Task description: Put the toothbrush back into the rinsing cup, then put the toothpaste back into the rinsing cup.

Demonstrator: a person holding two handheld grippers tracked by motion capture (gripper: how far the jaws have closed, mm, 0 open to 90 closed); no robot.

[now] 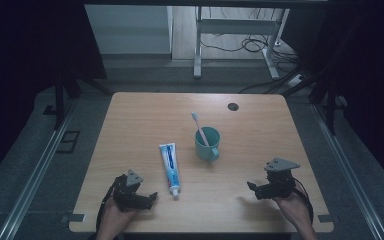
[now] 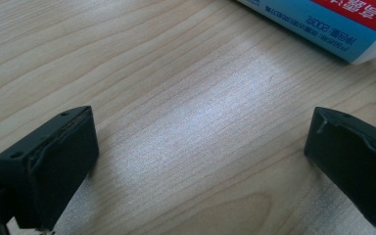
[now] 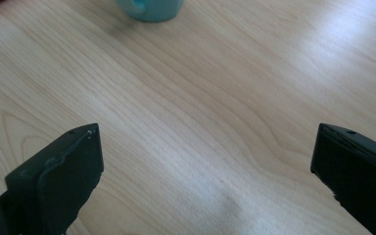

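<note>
A: Where do things stand?

B: Both tools are low over the near edge of the wooden table and hold nothing. The left gripper has its jaws spread wide, bare wood between them in its own view. The right gripper is the same: jaws well apart, nothing pinched.

A: And the things to be handled?

B: The toothpaste tube lies flat near the middle of the table, cap end toward the person, just beside the left gripper's tips. The teal cup stands upright to the tube's right, with a toothbrush leaning in it, head up. The right gripper points toward the cup from some way off.

A: How should the reach go?

B: I'd judge the left gripper is lining up on the tube. It should come in across the tube's width, jaws straddling the flat body rather than the cap, then close gently so the soft tube doesn't squash or skid on the smooth wood. The right one can wait near the cup.

A: Any writing to read?

B: In the left gripper view the tube shows upside-down print on blue, with white characters on a red band. I think one bit reads "200g", but it's blurred, and I can't make out a brand.
</note>
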